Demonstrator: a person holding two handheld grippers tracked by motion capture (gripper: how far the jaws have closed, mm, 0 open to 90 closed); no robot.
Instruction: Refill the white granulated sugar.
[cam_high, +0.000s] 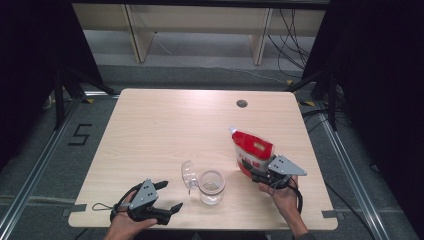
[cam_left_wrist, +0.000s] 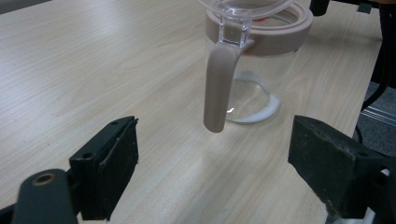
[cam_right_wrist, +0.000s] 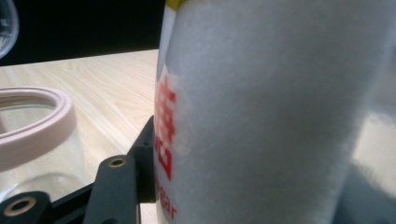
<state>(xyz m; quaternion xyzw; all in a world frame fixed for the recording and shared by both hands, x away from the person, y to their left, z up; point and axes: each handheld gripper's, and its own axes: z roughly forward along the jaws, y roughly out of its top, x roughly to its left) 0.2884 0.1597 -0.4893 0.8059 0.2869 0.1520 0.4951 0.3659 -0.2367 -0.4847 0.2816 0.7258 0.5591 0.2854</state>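
Observation:
A clear glass jar (cam_high: 211, 186) with a pinkish rim stands near the table's front middle, its clear lid (cam_high: 189, 174) swung open to the left. My left gripper (cam_high: 169, 196) rests open at the front left, a short way from the jar. In the left gripper view the jar (cam_left_wrist: 261, 70) and its hanging clasp (cam_left_wrist: 218, 84) stand ahead of the wide-apart jaws; a little white stuff lines the jar's bottom. My right gripper (cam_high: 251, 171) is shut on a red and white spouted pouch (cam_high: 252, 149), held tilted just right of the jar. The pouch (cam_right_wrist: 280, 116) looms close beside the jar rim (cam_right_wrist: 42, 126).
The wooden table (cam_high: 165, 125) has a round cable hole (cam_high: 242, 103) at its back right. Beyond the far edge stand a pale shelf unit (cam_high: 200, 20) and loose cables (cam_high: 295, 30) on the floor. Black frame legs flank both sides.

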